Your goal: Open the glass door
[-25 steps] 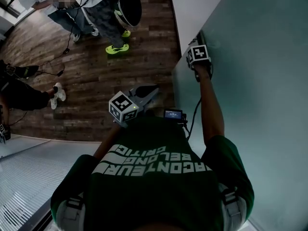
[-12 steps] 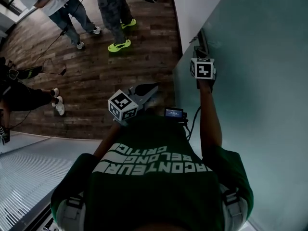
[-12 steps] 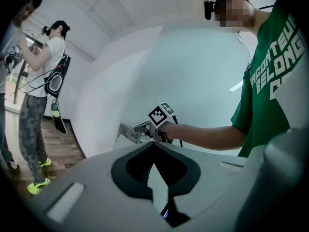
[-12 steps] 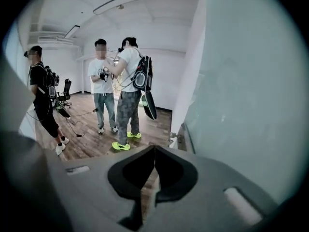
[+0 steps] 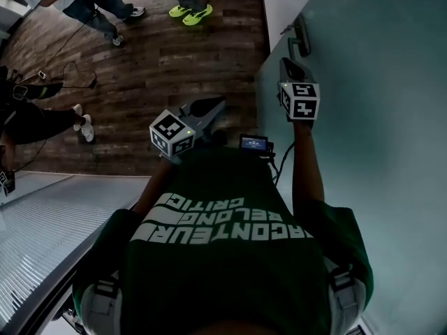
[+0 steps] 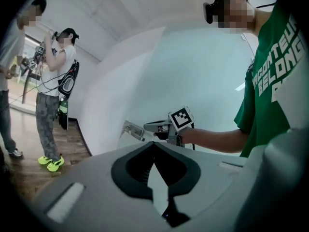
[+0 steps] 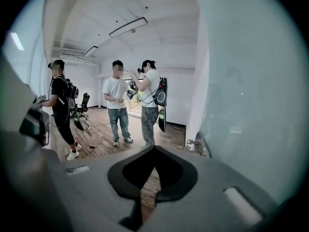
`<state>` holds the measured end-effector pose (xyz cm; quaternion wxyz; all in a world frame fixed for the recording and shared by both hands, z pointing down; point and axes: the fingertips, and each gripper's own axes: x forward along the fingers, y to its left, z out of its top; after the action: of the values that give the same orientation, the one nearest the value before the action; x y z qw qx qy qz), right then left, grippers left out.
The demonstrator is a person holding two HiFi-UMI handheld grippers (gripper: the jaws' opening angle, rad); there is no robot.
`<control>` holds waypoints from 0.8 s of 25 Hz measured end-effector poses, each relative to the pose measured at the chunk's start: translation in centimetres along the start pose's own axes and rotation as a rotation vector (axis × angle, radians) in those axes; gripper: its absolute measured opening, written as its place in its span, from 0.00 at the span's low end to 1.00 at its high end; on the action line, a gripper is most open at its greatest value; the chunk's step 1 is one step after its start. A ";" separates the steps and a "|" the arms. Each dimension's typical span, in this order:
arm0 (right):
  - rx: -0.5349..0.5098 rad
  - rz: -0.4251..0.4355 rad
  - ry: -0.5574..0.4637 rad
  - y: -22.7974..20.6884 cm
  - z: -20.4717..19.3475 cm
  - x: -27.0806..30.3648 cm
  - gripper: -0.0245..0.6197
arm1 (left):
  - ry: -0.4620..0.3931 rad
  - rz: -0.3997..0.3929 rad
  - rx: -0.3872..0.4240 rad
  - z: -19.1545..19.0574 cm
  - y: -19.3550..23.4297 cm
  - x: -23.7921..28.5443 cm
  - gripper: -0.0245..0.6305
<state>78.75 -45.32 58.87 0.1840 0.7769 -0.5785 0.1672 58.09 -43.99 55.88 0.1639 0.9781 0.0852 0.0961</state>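
Head view: right gripper (image 5: pixel 288 63) near the door handle (image 5: pixel 300 37) on the glass door (image 5: pixel 377 159); left gripper (image 5: pixel 219 103) well left of the handle, by the person's chest (image 5: pixel 223 187).
Right gripper view: jaws just closed, pressed together, nothing between; three bystanders (image 7: pixel 118 100) beyond the handle, cropped in head view.
Left gripper view: jaws pressed together, empty; only here the right gripper's tip shows side-on, just beside the handle.
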 end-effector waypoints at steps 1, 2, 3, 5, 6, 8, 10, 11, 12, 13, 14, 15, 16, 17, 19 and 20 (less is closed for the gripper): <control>-0.004 0.009 -0.007 0.3 -0.1 -0.5 0.03 | 0.000 0.007 -0.003 -0.1 -0.1 0.0 0.05; -0.007 0.016 -0.011 0.6 -0.4 -0.9 0.03 | 0.000 0.014 -0.007 -0.1 -0.1 -0.1 0.05; -0.009 0.021 -0.012 0.8 -0.6 -1.1 0.03 | -0.002 0.023 -0.010 -0.1 0.0 -0.2 0.05; -0.006 0.035 -0.019 1.2 -1.0 -1.3 0.03 | -0.007 0.041 -0.009 -0.1 0.3 -0.4 0.05; -0.003 0.046 -0.025 1.4 -1.3 -1.2 0.03 | -0.009 0.051 -0.007 -0.2 0.5 -0.4 0.05; -0.001 0.073 -0.043 1.9 -1.7 -0.8 0.03 | -0.013 0.072 -0.009 -0.4 1.1 -0.4 0.05; -0.013 0.103 -0.066 3.0 -1.6 -0.6 0.03 | -0.021 0.094 -0.015 -0.5 1.5 -0.9 0.05; -0.022 0.118 -0.078 3.7 -1.3 -0.8 0.03 | -0.027 0.104 -0.019 -0.4 1.5 -1.4 0.05; -0.032 0.133 -0.087 4.6 -1.0 -1.0 0.03 | -0.033 0.113 -0.024 -0.4 1.4 -2.0 0.05; -0.042 0.148 -0.095 5.5 -0.8 -1.2 0.03 | -0.038 0.123 -0.029 -0.4 1.4 -2.6 0.05; -0.051 0.165 -0.101 6.3 -0.6 -1.2 0.03 | -0.042 0.133 -0.034 -0.4 1.5 -3.2 0.05; -0.059 0.182 -0.106 7.1 -0.4 -1.2 0.03 | -0.046 0.145 -0.037 -0.4 1.7 -3.7 0.05; -0.067 0.200 -0.111 7.8 -0.3 -1.1 0.03 | -0.049 0.156 -0.040 -0.4 1.9 -4.1 0.05; -0.076 0.217 -0.116 8.7 -0.1 -1.1 0.03 | -0.054 0.167 -0.043 -0.4 2.2 -4.7 0.05; -0.095 0.248 -0.124 10.9 0.2 -1.3 0.03 | -0.068 0.185 -0.047 -0.3 2.6 -6.3 0.05; -0.105 0.262 -0.126 12.0 0.4 -1.5 0.03 | -0.077 0.193 -0.047 -0.2 2.7 -7.1 0.05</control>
<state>66.77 -47.38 58.90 0.1645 0.6928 -0.6934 0.1102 51.49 -47.84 55.87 0.1801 0.9806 -0.0178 0.0758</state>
